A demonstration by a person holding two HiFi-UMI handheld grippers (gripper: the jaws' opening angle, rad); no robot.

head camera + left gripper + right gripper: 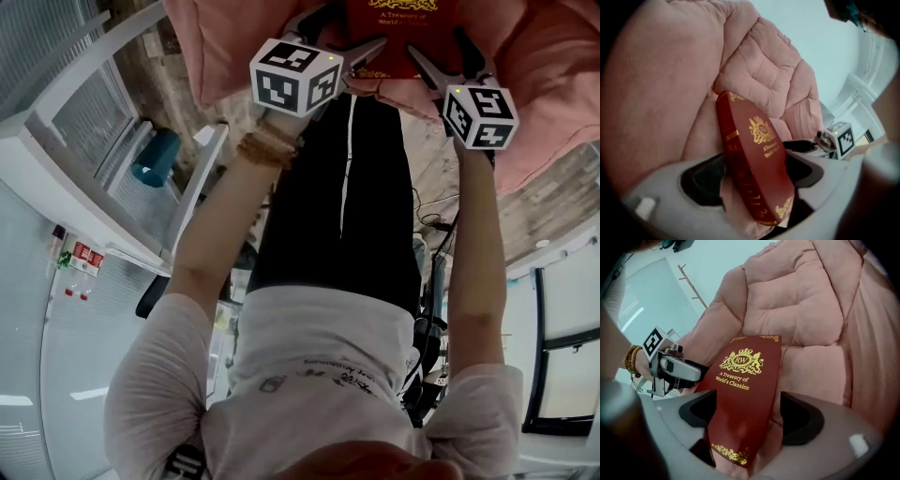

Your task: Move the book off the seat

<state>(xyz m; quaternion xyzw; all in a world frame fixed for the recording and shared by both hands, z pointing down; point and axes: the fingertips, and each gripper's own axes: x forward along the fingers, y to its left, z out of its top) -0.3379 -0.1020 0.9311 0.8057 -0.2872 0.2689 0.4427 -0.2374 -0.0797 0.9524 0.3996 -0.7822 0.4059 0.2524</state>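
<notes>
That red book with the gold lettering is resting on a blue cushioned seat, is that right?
Not quite: the seat is pink, not blue. The right gripper view shows the red book with the gold lettering resting on the pink cushioned seat.

Looks like an office lounge: white-framed glass partitions [37, 47], wood-plank floor [441, 159], a plump pink armchair [801, 301], a coat stand [693, 289].
</notes>
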